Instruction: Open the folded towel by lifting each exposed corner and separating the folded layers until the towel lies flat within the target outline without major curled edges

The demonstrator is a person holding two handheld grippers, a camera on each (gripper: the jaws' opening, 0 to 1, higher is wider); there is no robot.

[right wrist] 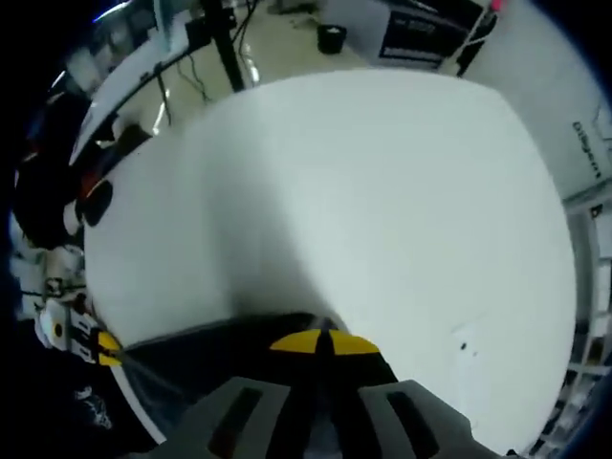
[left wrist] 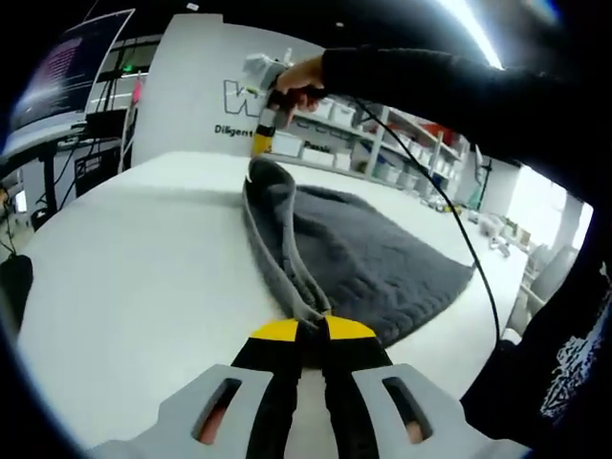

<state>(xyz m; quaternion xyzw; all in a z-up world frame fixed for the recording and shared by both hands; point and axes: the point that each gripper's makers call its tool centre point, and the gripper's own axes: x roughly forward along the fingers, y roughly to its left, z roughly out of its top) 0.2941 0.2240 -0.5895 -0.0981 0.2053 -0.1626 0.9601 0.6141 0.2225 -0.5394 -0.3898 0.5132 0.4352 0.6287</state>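
Note:
A dark grey towel (left wrist: 382,258) lies on the white table (left wrist: 143,258), with its left edge lifted into a taut ridge. My left gripper (left wrist: 313,330) is shut on the near corner of that edge. At the far end, my right gripper (left wrist: 261,142), held by a hand, grips the other corner from above. In the right gripper view, the right gripper (right wrist: 323,342) is shut on the towel (right wrist: 191,359), which stretches left toward the left gripper (right wrist: 103,348).
The white table (right wrist: 382,191) extends wide beyond the towel. A white panel with lettering (left wrist: 201,96) stands behind it, with shelves of bins (left wrist: 382,143) to the right. A black cable (left wrist: 459,229) hangs over the towel. A person's dark sleeve (left wrist: 459,86) reaches across.

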